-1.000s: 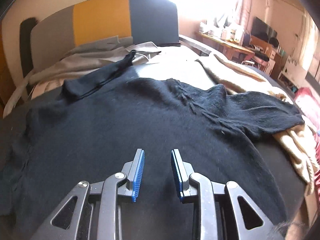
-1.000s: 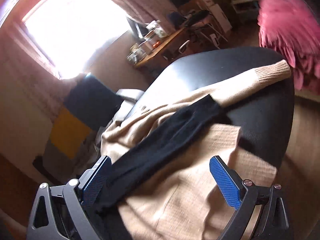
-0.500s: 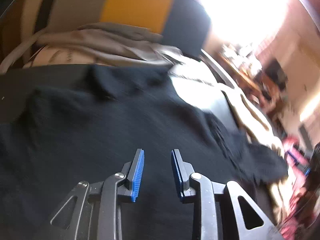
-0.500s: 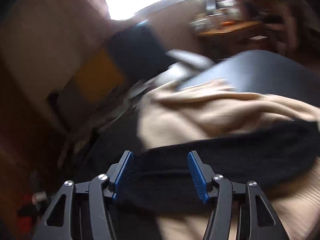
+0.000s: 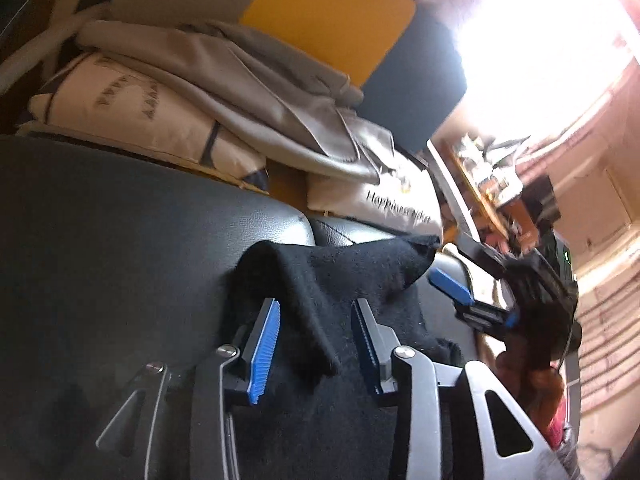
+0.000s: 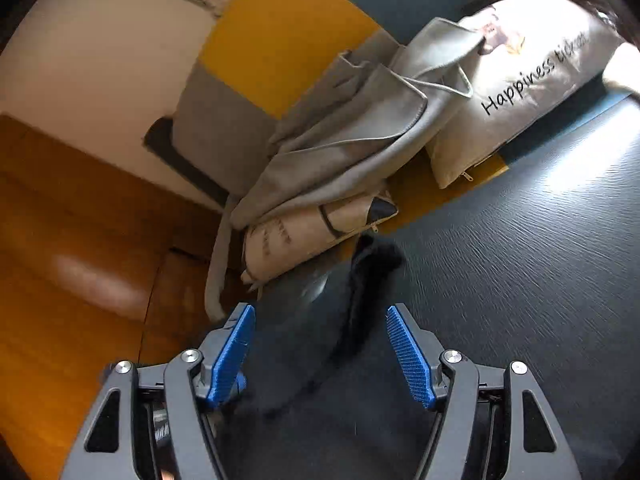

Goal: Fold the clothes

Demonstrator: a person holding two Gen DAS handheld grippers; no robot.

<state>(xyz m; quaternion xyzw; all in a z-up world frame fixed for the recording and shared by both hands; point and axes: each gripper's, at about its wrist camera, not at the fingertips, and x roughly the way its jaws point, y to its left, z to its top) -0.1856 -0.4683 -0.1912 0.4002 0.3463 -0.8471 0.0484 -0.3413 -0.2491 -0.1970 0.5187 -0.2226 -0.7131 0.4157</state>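
Observation:
A black sweater (image 5: 340, 276) lies on a black leather surface (image 5: 120, 220), bunched into a raised fold. My left gripper (image 5: 316, 302) is open, and a ridge of that fold runs between its blue pads. In the left wrist view my right gripper (image 5: 480, 304) comes in from the right, held by a hand (image 5: 528, 364), near the sweater's far corner. In the right wrist view my right gripper (image 6: 320, 308) is wide open just above the leather surface (image 6: 520, 260). A narrow black strip of the sweater (image 6: 366, 292) lies between its fingers, untouched by either pad.
Beyond the sweater sit a pillow with the word "Happiness" (image 6: 532, 80), a second cream pillow (image 6: 312, 236) and a crumpled grey garment (image 6: 360, 132). A grey, yellow and navy headboard (image 6: 280, 40) stands behind them. The wooden floor (image 6: 60, 260) lies past the left edge.
Both grippers swung left toward the pillow end. The right one left the beige sweater and its jaws narrowed, then widened. The black sweater, spread flat before, is now bunched between the left fingers.

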